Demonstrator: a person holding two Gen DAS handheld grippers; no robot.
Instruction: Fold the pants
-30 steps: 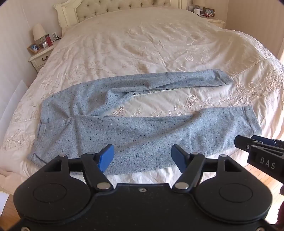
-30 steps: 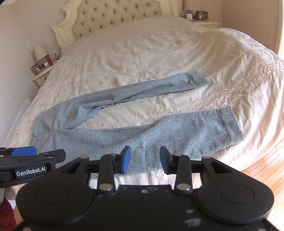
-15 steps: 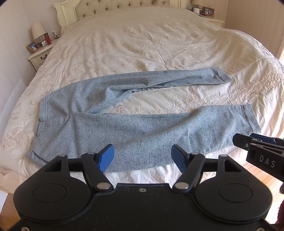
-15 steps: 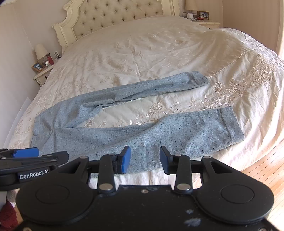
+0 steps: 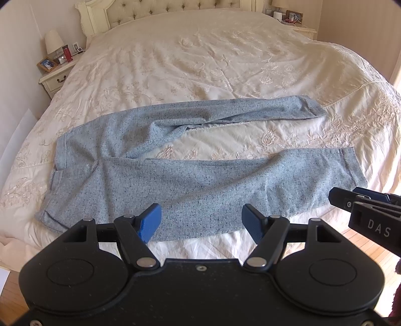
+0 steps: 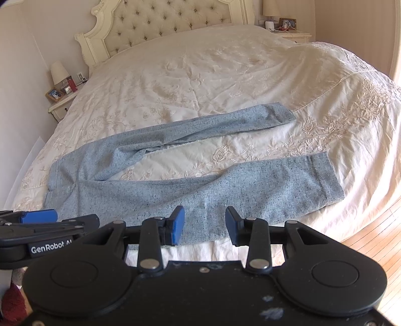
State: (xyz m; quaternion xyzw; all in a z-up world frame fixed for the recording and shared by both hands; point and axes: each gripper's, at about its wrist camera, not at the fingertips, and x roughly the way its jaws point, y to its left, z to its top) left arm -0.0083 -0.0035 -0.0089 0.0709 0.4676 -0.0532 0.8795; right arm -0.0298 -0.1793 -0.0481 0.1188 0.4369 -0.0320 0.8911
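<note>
Light blue speckled pants (image 5: 190, 185) lie spread flat on the cream bedspread (image 5: 200, 62), waistband at the left, both legs running right and splayed apart. They also show in the right wrist view (image 6: 200, 185). My left gripper (image 5: 201, 220) is open and empty, hovering above the near leg's front edge. My right gripper (image 6: 205, 224) is open and empty, also above the near leg's front edge, to the right of the left one. Each gripper shows at the edge of the other's view.
The bed has a tufted headboard (image 6: 163, 22). A nightstand (image 5: 57, 75) with a lamp and photo frame stands at the left, another nightstand (image 6: 288, 30) at the far right. Wooden floor (image 6: 371, 245) lies beside the bed's near right corner.
Both grippers have tilted and moved slightly, so the pants sit a little lower and nearer in view. Jaws stay open. The pants have not moved.
</note>
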